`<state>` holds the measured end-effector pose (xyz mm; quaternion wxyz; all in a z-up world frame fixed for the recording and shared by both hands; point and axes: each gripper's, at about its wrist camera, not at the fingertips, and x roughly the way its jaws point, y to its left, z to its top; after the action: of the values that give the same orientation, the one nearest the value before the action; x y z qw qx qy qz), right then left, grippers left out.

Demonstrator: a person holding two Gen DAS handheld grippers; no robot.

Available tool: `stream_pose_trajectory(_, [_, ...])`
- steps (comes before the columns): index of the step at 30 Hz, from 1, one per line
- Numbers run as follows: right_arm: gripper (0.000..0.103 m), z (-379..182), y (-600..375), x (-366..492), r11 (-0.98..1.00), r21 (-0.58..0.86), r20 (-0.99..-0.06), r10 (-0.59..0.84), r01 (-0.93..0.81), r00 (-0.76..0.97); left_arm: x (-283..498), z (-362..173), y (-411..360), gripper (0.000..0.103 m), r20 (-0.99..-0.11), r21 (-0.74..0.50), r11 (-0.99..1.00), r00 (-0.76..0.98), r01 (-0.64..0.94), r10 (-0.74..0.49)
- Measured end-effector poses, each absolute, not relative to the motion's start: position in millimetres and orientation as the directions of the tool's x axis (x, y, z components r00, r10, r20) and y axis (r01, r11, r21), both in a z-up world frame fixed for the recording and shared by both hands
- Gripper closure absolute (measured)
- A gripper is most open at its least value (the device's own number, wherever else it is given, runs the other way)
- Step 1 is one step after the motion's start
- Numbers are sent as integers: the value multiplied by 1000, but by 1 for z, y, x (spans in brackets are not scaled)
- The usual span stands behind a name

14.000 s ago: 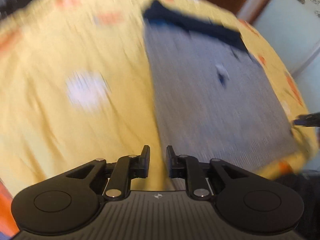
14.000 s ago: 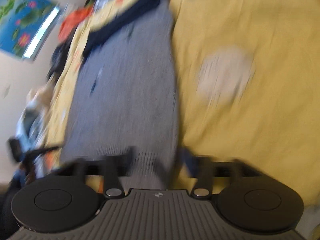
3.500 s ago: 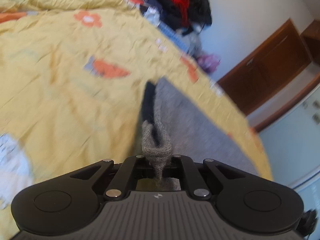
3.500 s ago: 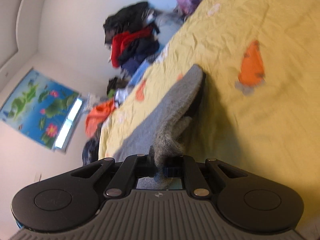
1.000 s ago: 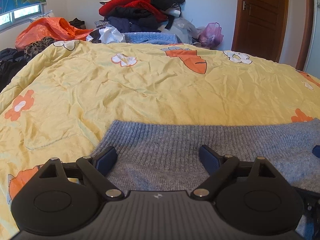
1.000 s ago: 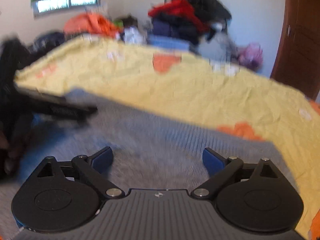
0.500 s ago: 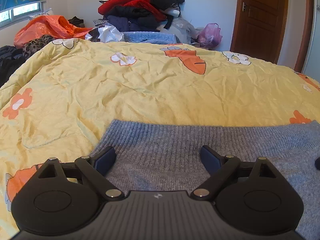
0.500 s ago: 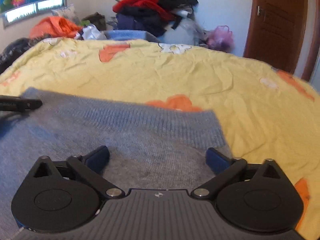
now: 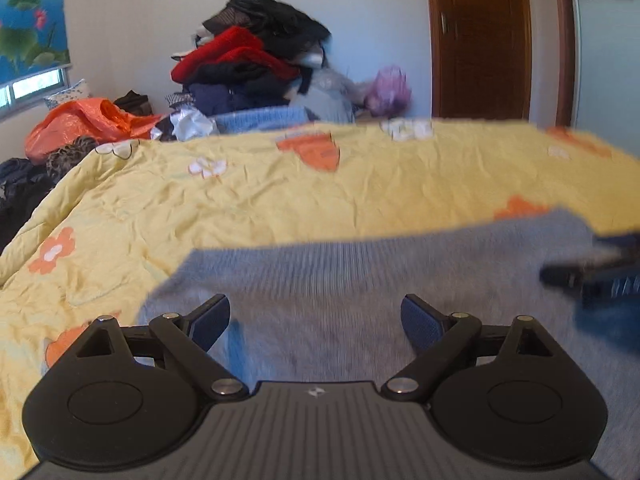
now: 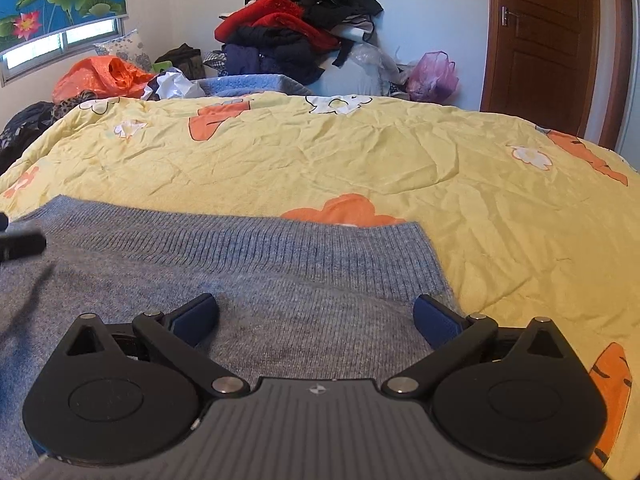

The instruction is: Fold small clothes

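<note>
Since a few seconds ago, when both claws pinched a raised fold of knit, we have let go and the garment now lies flat. Our left claw (image 9: 316,318) is released, jaws spread wide over the grey sweater (image 9: 360,280), gripping nothing; our right claw (image 10: 316,320) is likewise released above the same sweater (image 10: 240,272), near its 3 o'clock corner. In the left wrist view the right claw (image 9: 588,276) shows at 3 o'clock, blurred, so it seems to be moving; in the right wrist view a tip of the left claw (image 10: 20,244) shows at 9 o'clock. The sweater rests on the yellow quilt (image 10: 400,152) of the bed, its ribbed edge (image 10: 256,240) running across at 12 o'clock from both claws. Beyond it a clothes pile (image 10: 300,20) stands against the wall at 12 o'clock. We judge the risk to be in the next pinch: a claw closing too deep could catch the quilt with the knit, or take one layer only, skewing the fold. Both claws are held low, nearly level, pointing across the bed.
</note>
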<state>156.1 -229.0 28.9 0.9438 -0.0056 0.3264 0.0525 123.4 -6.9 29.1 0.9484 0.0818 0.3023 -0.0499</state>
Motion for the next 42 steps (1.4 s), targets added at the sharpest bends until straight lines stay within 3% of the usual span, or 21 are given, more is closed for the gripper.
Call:
stream_pose_trajectory(1, [1,29,-229,155,994,25,-616,96,-102,782,125,19,-4,8,-605,128,982,796,139,-34])
stream_pose_trajectory(4, [1,29,-230,154,994,30,-613,99,-102,784,139,12,28,0,-647,-57,994,755,95,-109])
stream_pose_trajectory(12, [1,30,-232,154,994,40,-610,104,-100,785,136,22,33,0,-661,-18,996,746,89,-79])
stream_pose_trajectory(15, [1,30,-233,152,994,44,-606,104,-97,788,94,37,47,0,-615,-55,997,784,59,-80])
stream_pose_trajectory(19, [1,30,-233,151,994,49,-603,108,-98,790,22,49,81,0,-543,-248,969,829,-4,-136])
stream_pose_trajectory(25, [0,31,-234,149,993,59,-600,114,-99,792,-47,21,134,0,-590,-506,817,802,-277,-93])
stream_pose_trajectory(35, [1,32,-235,147,993,71,-594,119,-96,796,-26,16,143,1,-546,-657,698,818,-284,-180])
stream_pose_trajectory(36, [1,32,-236,147,993,73,-593,120,-95,796,-24,16,141,10,-550,-641,708,821,-297,-154])
stream_pose_trajectory(37, [1,32,-236,147,993,75,-593,121,-95,796,-21,17,138,32,-568,-610,728,814,-313,-126])
stream_pose_trajectory(39, [1,32,-235,148,993,77,-592,122,-95,797,-13,18,132,56,-611,-525,779,789,-344,-64])
stream_pose_trajectory(41, [1,32,-235,148,992,78,-592,122,-95,797,-9,19,130,65,-633,-471,810,774,-350,-34])
stream_pose_trajectory(42, [1,32,-235,148,992,78,-592,123,-95,797,-7,19,129,76,-641,-455,817,767,-353,-25])
